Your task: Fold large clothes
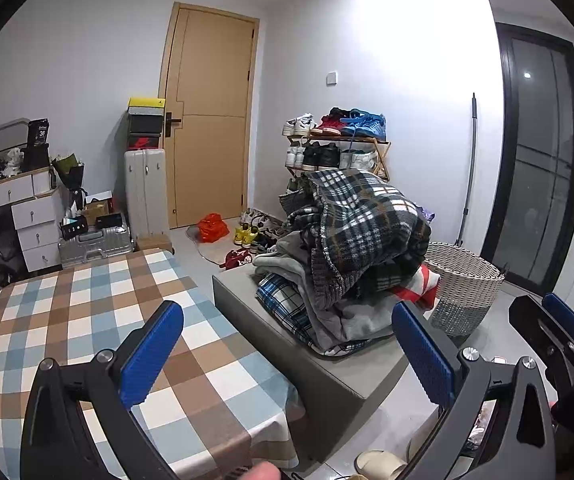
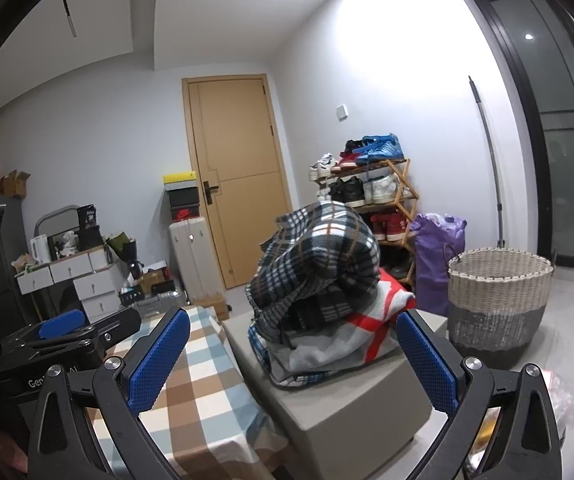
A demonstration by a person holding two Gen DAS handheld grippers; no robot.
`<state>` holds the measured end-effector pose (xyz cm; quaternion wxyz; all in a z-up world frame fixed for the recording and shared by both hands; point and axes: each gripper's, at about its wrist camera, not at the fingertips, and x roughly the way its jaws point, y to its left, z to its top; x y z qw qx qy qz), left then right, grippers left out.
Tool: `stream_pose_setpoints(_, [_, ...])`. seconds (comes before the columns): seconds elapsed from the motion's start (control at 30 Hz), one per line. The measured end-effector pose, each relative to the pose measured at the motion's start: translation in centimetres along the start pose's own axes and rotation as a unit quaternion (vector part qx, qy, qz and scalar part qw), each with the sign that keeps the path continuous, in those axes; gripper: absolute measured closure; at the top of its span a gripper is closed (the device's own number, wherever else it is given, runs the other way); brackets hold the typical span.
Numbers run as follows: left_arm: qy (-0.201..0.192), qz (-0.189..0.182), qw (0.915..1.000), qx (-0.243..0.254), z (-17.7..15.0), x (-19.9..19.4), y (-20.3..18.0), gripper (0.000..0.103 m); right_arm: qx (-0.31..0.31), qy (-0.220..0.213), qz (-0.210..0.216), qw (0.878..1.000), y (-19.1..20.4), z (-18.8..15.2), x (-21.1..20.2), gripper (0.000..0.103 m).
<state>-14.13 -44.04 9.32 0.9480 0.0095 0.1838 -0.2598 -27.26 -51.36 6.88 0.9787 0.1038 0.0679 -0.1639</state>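
Observation:
A heap of large clothes (image 1: 347, 252) lies on a grey ottoman (image 1: 287, 344), topped by a dark plaid blanket-like garment (image 2: 319, 256) over grey, red-and-white and blue checked pieces. My left gripper (image 1: 287, 356) is open and empty, held above the gap between the checked table (image 1: 99, 308) and the ottoman, short of the heap. My right gripper (image 2: 293, 356) is also open and empty, facing the heap from a little further right. The other gripper shows at the right edge of the left wrist view and at the left edge of the right wrist view.
A woven basket (image 2: 499, 300) stands on the floor right of the ottoman, with a purple bag (image 2: 435, 256) and a shoe rack (image 1: 339, 148) behind. A door (image 1: 211, 120), suitcases, white drawers (image 1: 31, 216) and loose shoes line the far wall. A slipper (image 1: 379, 464) lies near my feet.

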Motion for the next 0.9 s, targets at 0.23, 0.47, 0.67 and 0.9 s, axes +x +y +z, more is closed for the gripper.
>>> stream_pose_setpoints(0.23, [0.000,-0.002,1.0000,0.001,-0.01,0.04,-0.21,0.001,-0.006,-0.005,-0.001,1.000,0.14,0.18,-0.06,0.000])
stream_pose_setpoints(0.47, [-0.001,-0.003,1.0000,0.008,-0.02,0.01,-0.73,0.001,-0.003,-0.007,0.001,1.000,-0.06,0.38,-0.27,0.000])
stream_pose_setpoints(0.67, [0.001,-0.008,0.9999,0.010,0.04,0.13,-0.87,0.001,-0.004,-0.006,0.001,1.000,0.10,0.37,-0.08,0.000])
stream_pose_setpoints(0.9, [0.006,-0.015,0.9997,0.017,-0.10,0.61,-0.88,0.001,-0.009,-0.003,0.002,1.000,0.22,0.26,0.19,0.000])
